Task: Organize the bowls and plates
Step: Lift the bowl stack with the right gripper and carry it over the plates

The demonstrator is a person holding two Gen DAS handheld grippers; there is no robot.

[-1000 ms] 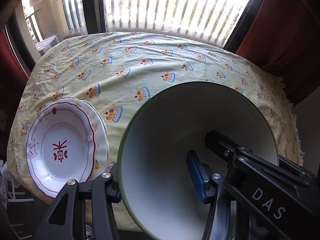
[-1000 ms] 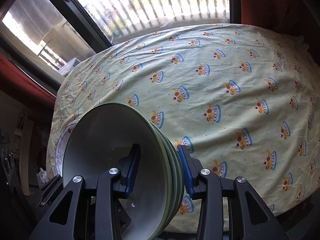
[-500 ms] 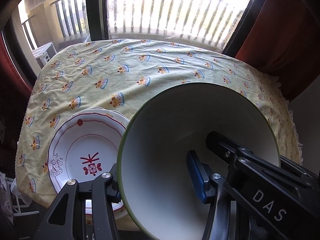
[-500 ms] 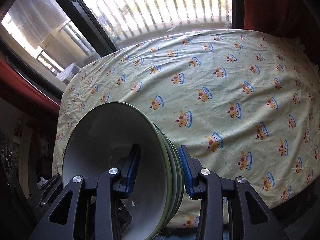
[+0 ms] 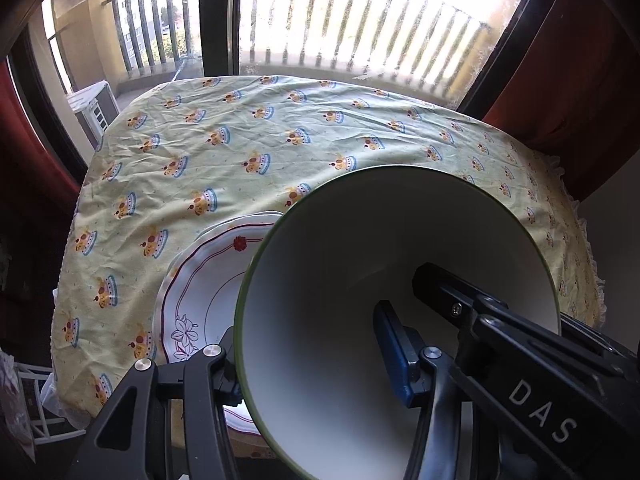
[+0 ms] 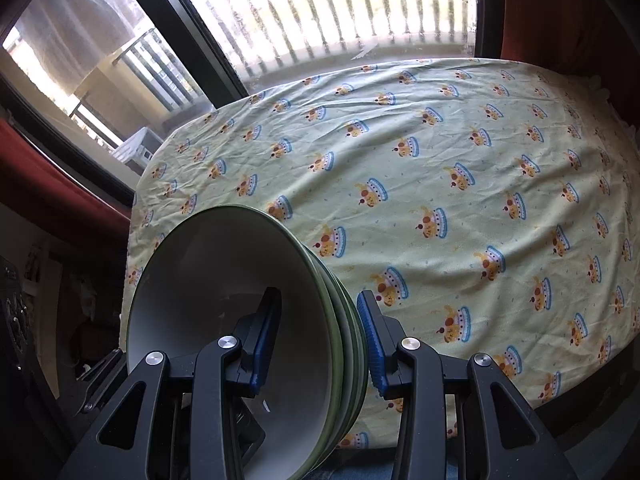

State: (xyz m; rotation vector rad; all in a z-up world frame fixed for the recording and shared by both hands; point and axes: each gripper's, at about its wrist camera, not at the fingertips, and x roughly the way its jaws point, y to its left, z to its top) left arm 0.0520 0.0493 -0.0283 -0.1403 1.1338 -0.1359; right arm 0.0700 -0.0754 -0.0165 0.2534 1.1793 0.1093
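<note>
A stack of white bowls with green rims (image 5: 340, 272) is held in the air by both grippers, one on each side of its rim. My left gripper (image 5: 316, 356) is shut on the near-left rim, one blue pad inside. My right gripper (image 6: 320, 340) is shut on the stack (image 6: 224, 280) from the other side, one pad inside and one outside; its black arm (image 5: 520, 368) reaches into the left wrist view. A white plate with red trim (image 5: 200, 292) lies on the table near its front-left edge, partly hidden behind the bowls.
The table has a pale yellow cloth with a crown pattern (image 6: 460, 168). A window with balcony railing (image 5: 340, 32) is behind it. Red curtains (image 5: 580, 60) hang at the right.
Both grippers and the bowl stack have pulled back and risen from the table. The red-trimmed plate has slid right in the left wrist view and is now partly behind the bowls.
</note>
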